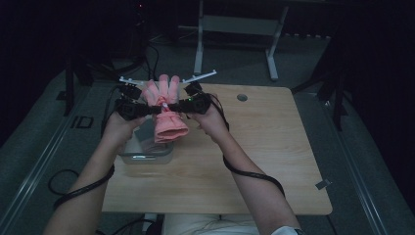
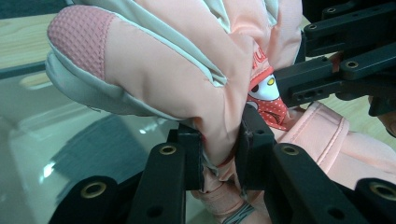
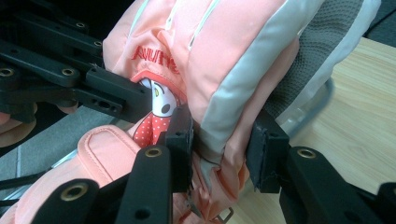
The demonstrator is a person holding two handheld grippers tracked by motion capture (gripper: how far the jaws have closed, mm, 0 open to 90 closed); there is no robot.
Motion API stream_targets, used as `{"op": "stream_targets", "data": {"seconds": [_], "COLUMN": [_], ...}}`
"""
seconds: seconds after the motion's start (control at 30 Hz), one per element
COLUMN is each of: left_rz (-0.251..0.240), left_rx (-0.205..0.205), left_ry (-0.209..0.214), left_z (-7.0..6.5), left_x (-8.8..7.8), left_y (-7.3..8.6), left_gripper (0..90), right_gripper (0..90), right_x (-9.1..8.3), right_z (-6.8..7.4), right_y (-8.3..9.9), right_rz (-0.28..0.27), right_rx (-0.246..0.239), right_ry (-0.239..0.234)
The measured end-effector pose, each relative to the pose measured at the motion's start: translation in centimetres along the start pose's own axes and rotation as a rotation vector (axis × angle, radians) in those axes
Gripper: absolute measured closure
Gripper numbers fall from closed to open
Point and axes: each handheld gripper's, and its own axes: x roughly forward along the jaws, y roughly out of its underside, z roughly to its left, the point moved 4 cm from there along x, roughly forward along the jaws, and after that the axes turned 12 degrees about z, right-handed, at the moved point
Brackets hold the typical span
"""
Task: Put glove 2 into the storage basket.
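A dim room with a grey floor surrounds a pale wooden table (image 1: 254, 161), and a light metal stand (image 1: 235, 29) rises beyond its far edge. Above the table's far left part, lifted clear of the wood, a pink glove (image 1: 166, 105) hangs between both tools: its long axis runs far to near, fingers pointing to the far side and up, cuff towards the person. The left gripper (image 1: 147, 110) comes in from the left, its jaws clamped on the glove's narrow middle; the right gripper (image 1: 182, 105) meets it from the right, jaws pinching the same bunched waist. Under the cuff sits a clear plastic box (image 1: 145, 152) near the table's left edge. A small grey round cap (image 1: 242, 97) lies to the right, well apart.
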Motion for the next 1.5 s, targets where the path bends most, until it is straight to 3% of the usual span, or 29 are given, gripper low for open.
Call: {"op": "stream_targets", "data": {"seconds": [0.3,0.63,1.0,1.23,1.5], "left_rz": [-0.01,-0.009,0.062,0.131,0.175], "left_rx": [-0.06,-0.123,-0.187,-0.212,-0.234], "left_ry": [-0.029,-0.04,-0.018,-0.055,-0.095], "left_z": [2.9,5.3,7.2,7.8,8.1], "left_x": [-0.9,1.6,5.1,6.9,7.6], "left_y": [1.5,2.5,4.3,5.0,4.8], "left_gripper": [74.4,74.8,74.7,74.2,71.4], "right_gripper": [65.1,65.1,65.3,65.0,62.6], "right_x": [3.2,6.5,10.5,12.4,13.3], "right_z": [1.2,0.2,-1.2,-1.7,-2.1], "right_y": [-2.0,-2.5,-0.8,0.1,0.1], "right_rz": [0.023,0.079,0.163,0.227,0.262], "right_rx": [-0.03,-0.026,0.027,0.056,0.084], "right_ry": [-0.03,-0.016,-0.023,-0.001,0.013]}}
